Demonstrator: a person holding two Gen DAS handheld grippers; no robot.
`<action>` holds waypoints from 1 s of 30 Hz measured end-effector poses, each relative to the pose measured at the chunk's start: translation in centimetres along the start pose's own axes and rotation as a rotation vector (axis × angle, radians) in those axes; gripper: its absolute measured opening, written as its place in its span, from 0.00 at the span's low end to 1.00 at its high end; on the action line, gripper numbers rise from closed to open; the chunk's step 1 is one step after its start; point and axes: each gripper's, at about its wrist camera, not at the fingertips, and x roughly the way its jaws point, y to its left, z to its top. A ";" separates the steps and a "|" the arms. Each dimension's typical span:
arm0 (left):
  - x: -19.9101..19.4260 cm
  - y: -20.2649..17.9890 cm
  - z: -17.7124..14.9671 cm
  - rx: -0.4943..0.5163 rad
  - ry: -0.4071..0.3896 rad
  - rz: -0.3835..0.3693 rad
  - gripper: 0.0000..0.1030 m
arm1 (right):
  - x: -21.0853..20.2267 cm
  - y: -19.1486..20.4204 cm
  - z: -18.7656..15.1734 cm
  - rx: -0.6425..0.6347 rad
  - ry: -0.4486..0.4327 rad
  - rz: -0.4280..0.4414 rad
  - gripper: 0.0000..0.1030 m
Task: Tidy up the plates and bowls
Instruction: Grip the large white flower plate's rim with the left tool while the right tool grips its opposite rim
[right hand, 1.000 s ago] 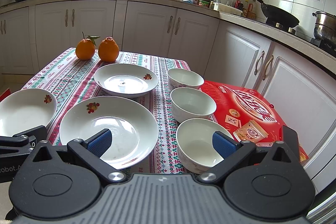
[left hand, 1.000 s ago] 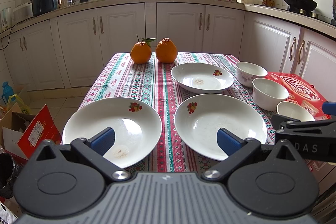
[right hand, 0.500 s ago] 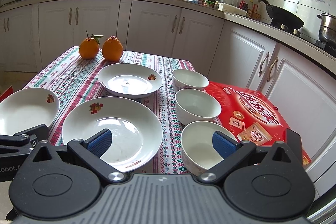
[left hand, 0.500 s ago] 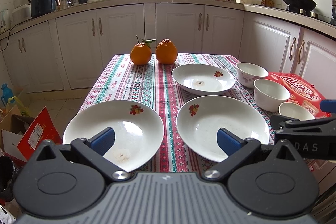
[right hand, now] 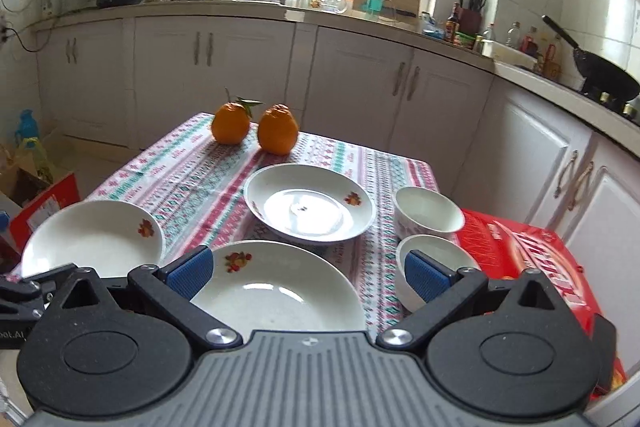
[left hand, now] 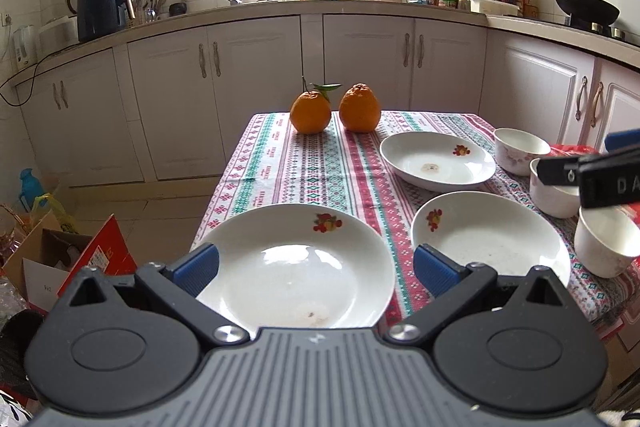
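We have both tools spread wide with nothing between the fingers: the left gripper (left hand: 316, 269) hangs over the near-left plate (left hand: 296, 267), its blue pads (left hand: 196, 269) on either side of that plate's width in the left wrist view, though we can't tell if they touch the rim. The right gripper (right hand: 306, 273) sits above the near-centre plate (right hand: 276, 299), with its right pad in front of the middle bowl (right hand: 436, 259). On the striped tablecloth (left hand: 320, 171) we count three white plates with fruit prints: near-left, near-centre (left hand: 488, 239), and a far plate (left hand: 436, 161) behind the near-centre one. Three white bowls run in a line along the right edge: the far bowl (left hand: 520, 149), the middle bowl (left hand: 554, 193) partly hidden by the right tool, and the near bowl (left hand: 608, 243). All dishes stand separately and upright, none stacked. A red box (right hand: 532, 259) lies just right of the bowls. Two oranges (left hand: 334, 109) sit side by side at the table's far end, one with a leaf. White cabinets (left hand: 360, 55) run behind.
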 end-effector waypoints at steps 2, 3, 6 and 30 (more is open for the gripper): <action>0.3 0.9 -0.4 0.017 0.014 0.005 0.99 | 0.6 -0.4 0.8 0.043 0.002 0.089 1.00; 0.5 1.4 -0.8 0.026 0.026 0.008 0.99 | 1.1 -0.3 1.3 0.064 0.012 0.132 1.00; 1.0 2.6 -1.9 0.055 0.072 -0.004 0.99 | 2.8 0.1 2.3 0.097 0.054 0.215 1.00; 6.7 6.4 -5.1 0.083 0.239 -0.189 1.00 | 10.7 6.2 3.7 -0.091 0.200 0.379 1.00</action>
